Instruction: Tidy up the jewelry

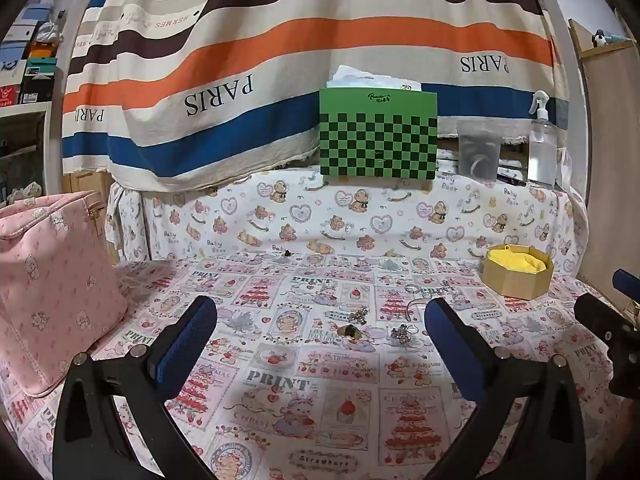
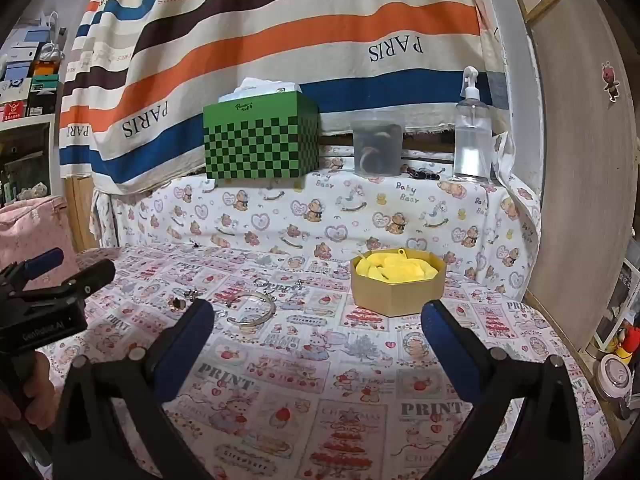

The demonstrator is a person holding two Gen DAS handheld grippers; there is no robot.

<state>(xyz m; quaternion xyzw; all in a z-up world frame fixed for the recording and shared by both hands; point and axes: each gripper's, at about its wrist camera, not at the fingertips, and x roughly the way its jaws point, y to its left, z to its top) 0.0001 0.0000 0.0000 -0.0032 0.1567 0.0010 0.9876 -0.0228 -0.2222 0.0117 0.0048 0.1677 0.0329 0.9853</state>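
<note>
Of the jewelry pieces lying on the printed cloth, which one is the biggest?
The silver open bangle, a wide C-shaped band lying flat. The other pieces nearby are small rings and charms, such as the gold ring with a dark stone.

Silver bangle (image 2: 252, 307) and small trinkets (image 1: 354, 322) lie scattered beside open yellow-lined box (image 2: 398, 286).

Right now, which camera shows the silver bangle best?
The right wrist view: the silver bangle lies whole on the printed cloth just beyond that hand-held gripper's left finger, its open-cuff shape clear. In the left wrist view I cannot pick it out; only small jewelry pieces show there.
</note>
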